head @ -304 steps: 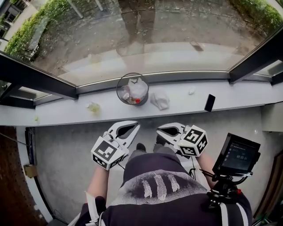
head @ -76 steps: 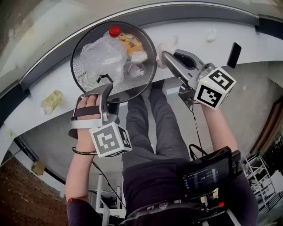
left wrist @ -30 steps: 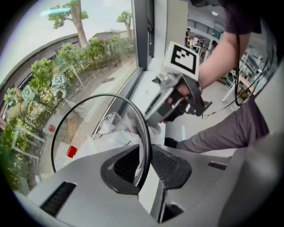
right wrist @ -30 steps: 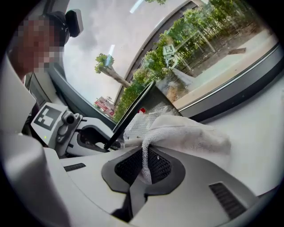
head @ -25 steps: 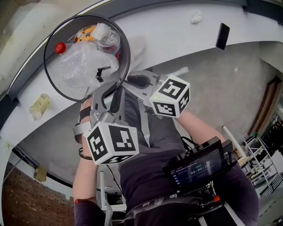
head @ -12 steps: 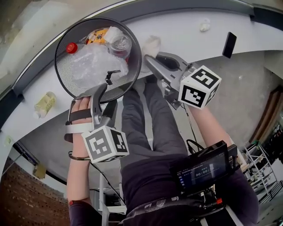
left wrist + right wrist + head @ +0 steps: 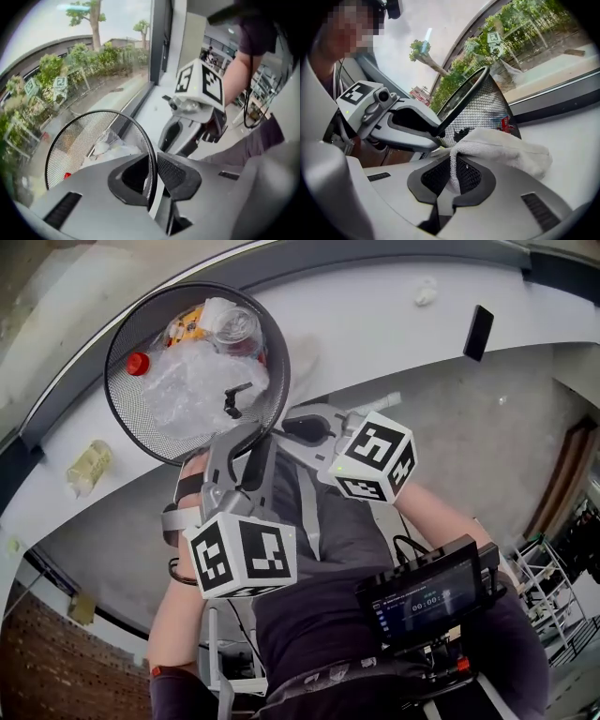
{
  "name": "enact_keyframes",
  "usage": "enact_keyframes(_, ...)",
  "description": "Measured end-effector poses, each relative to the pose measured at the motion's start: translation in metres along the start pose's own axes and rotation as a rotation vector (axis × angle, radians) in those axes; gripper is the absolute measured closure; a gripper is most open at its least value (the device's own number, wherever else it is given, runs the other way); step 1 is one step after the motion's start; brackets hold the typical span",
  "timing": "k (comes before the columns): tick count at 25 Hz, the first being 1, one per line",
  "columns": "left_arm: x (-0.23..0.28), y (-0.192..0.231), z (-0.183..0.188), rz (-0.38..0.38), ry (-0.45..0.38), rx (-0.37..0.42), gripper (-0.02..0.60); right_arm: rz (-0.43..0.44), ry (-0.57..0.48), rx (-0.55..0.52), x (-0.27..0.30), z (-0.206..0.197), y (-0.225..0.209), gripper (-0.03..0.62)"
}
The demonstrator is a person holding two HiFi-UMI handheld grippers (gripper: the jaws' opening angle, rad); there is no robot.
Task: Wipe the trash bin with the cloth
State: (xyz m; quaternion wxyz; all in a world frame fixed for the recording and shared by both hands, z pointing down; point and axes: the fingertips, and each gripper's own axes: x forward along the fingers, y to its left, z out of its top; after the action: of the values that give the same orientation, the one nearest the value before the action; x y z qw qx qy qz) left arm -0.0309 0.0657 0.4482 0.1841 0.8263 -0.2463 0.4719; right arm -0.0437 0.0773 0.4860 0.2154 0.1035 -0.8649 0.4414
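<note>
The black mesh trash bin (image 7: 192,362) stands on the white window ledge (image 7: 375,324), with a clear plastic bag and a red-capped bottle inside. My left gripper (image 7: 251,442) has just been closing and is shut on the bin's near rim (image 7: 140,136), the wire between its pads. My right gripper (image 7: 452,180) is shut on a white cloth (image 7: 501,150). It holds the cloth against the bin's outer mesh wall (image 7: 480,112), just right of the left gripper (image 7: 436,133). In the head view the cloth is hidden under the right gripper.
On the ledge lie a black phone (image 7: 477,332) at the right, a crumpled paper (image 7: 427,292) and a plastic bottle (image 7: 84,465) at the left. A camera monitor (image 7: 427,596) hangs at my chest. Window glass rises behind the bin.
Half a second ago the right gripper stood out to the bin's right. Now it is back beside the left gripper at the bin's near side. The bin has shifted slightly left.
</note>
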Motion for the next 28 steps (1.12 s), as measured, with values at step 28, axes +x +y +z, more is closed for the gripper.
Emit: enact_keyframes(28, -0.056, 0.041, 0.027, 0.127, -0.229, -0.135, 0.525, -0.623, 0.422, -0.409, -0.128, 0.028, -0.159, 0.457)
